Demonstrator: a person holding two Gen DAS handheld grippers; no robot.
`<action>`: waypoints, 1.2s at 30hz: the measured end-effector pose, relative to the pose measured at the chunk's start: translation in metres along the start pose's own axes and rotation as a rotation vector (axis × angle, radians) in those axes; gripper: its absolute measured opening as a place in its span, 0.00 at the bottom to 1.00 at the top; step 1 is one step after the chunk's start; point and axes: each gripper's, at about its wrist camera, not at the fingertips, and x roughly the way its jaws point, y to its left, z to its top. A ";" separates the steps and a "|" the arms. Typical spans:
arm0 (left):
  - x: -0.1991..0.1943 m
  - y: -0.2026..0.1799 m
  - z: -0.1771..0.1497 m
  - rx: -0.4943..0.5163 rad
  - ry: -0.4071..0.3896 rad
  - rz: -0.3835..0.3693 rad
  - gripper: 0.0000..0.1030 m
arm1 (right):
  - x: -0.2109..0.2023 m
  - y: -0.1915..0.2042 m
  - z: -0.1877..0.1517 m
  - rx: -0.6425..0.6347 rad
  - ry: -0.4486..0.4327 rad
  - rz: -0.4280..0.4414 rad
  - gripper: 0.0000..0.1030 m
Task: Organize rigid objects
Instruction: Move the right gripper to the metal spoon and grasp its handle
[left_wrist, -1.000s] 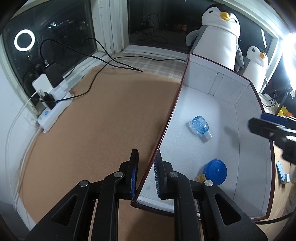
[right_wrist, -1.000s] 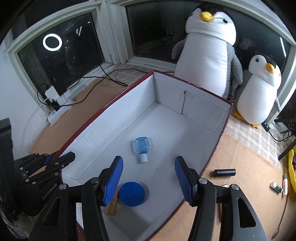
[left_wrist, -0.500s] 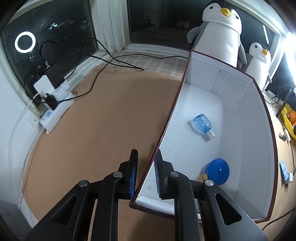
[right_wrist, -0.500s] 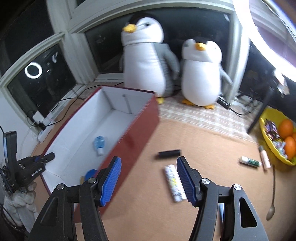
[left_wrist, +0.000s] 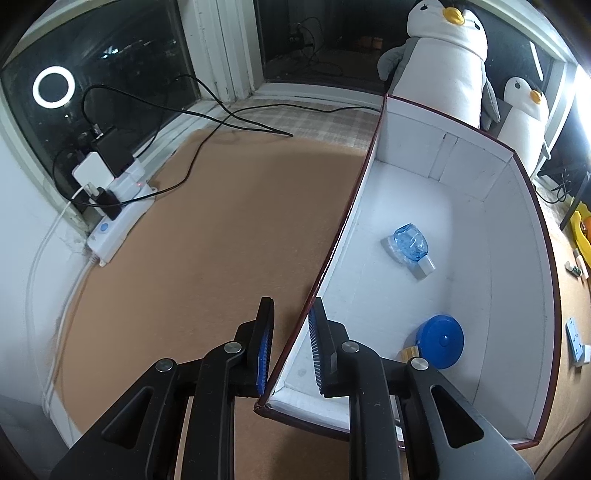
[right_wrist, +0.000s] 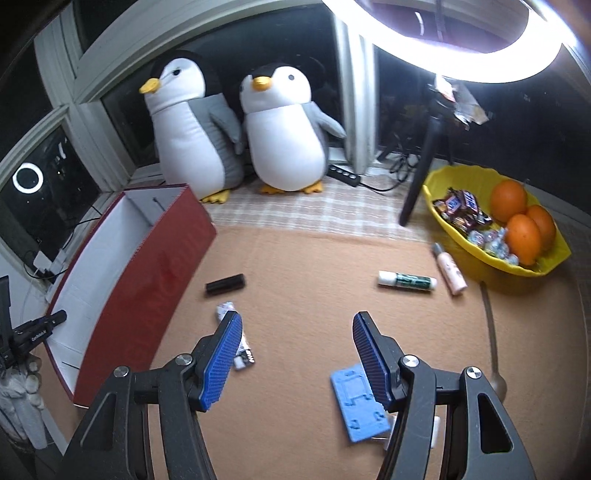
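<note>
Red box (right_wrist: 147, 280) (white inside) holding blue bottle (left_wrist: 410, 245) on its side, blue disc (left_wrist: 441, 341) near corner

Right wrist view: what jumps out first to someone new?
The two plush penguins against the dark window at the back, with a glaring ring light overhead at top right. Next, the yellow bowl of oranges and sweets at right, and the red box with its white inside at left. Small items lie scattered on the tan mat ahead of the open right gripper.
</note>
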 end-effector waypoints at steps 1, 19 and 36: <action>0.000 0.000 0.000 0.001 0.002 0.003 0.17 | 0.000 -0.004 0.000 0.004 0.002 -0.004 0.57; 0.003 -0.003 0.002 0.000 0.024 0.034 0.19 | 0.006 -0.145 -0.036 0.192 0.098 -0.149 0.56; 0.004 -0.005 0.003 0.000 0.036 0.045 0.20 | 0.051 -0.191 -0.045 0.222 0.261 -0.154 0.31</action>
